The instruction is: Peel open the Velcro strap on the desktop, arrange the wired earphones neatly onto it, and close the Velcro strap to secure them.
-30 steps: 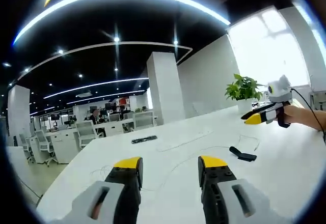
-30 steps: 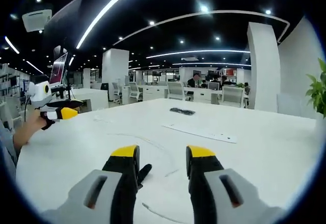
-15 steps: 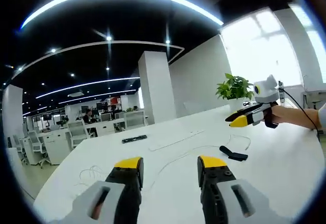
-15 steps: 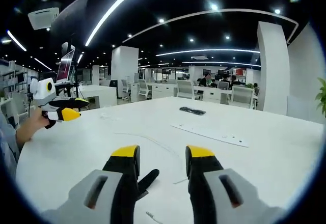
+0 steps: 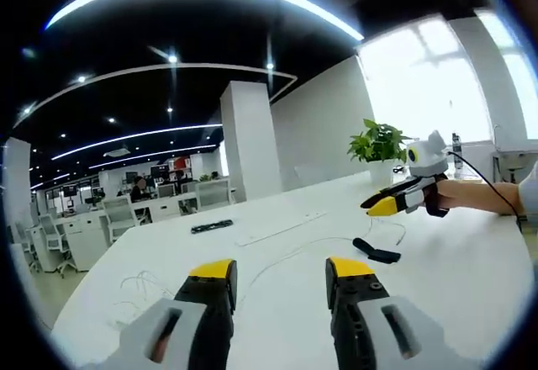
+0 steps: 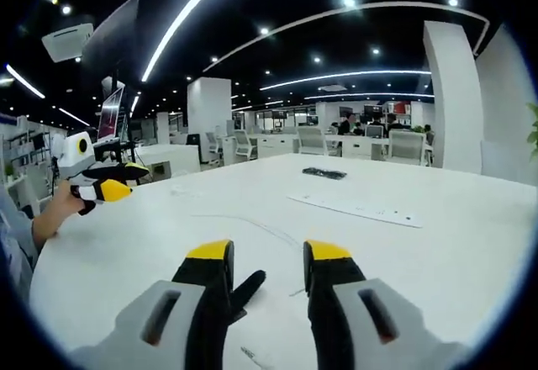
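The Velcro strap (image 5: 376, 253) lies closed on the white tabletop (image 5: 471, 277), a dark strip just ahead of the right gripper (image 6: 264, 254), whose jaws stand spread with nothing between them. In the right gripper view the strap (image 6: 246, 288) shows beside the left jaw tip. The left gripper (image 5: 280, 267) hovers above the tabletop, jaws spread and holding nothing. The thin white earphones (image 5: 290, 255) trail across the surface between the two grippers, one end reaching the strap. The step in hand looks like the approach to peel: best to lower the right gripper onto one end of the strap, pin it, and let the left gripper catch the free flap and lift slowly, so the strap does not slide
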`<state>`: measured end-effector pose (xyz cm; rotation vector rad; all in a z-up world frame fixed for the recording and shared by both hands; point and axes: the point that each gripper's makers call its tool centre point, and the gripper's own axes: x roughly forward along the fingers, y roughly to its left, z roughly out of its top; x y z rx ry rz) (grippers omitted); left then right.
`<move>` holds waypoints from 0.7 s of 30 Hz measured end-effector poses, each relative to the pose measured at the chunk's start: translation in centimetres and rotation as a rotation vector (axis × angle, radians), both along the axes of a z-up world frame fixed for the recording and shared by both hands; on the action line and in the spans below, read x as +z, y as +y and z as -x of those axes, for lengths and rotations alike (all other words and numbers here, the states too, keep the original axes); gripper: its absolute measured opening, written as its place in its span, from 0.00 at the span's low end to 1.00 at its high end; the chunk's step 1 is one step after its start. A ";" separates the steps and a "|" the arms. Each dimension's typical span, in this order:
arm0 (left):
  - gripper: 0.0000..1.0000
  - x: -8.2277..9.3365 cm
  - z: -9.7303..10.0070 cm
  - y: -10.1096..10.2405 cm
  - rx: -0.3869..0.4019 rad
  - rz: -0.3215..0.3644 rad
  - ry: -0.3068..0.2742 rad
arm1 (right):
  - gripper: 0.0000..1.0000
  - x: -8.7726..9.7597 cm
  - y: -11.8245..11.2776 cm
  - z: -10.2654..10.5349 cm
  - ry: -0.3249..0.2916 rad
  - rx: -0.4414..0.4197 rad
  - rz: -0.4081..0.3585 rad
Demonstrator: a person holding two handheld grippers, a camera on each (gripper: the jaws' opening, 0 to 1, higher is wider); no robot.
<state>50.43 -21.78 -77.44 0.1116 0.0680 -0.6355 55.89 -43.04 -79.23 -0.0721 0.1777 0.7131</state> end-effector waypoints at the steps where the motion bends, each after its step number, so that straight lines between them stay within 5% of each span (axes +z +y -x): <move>1: 0.46 0.0 0.0 0.0 0.001 -0.002 0.001 | 0.34 -0.1 0.0 0.0 0.003 -0.001 0.000; 21: 0.46 0.4 0.4 -0.3 -0.017 0.017 0.003 | 0.31 -2.9 1.0 0.1 0.078 0.043 0.007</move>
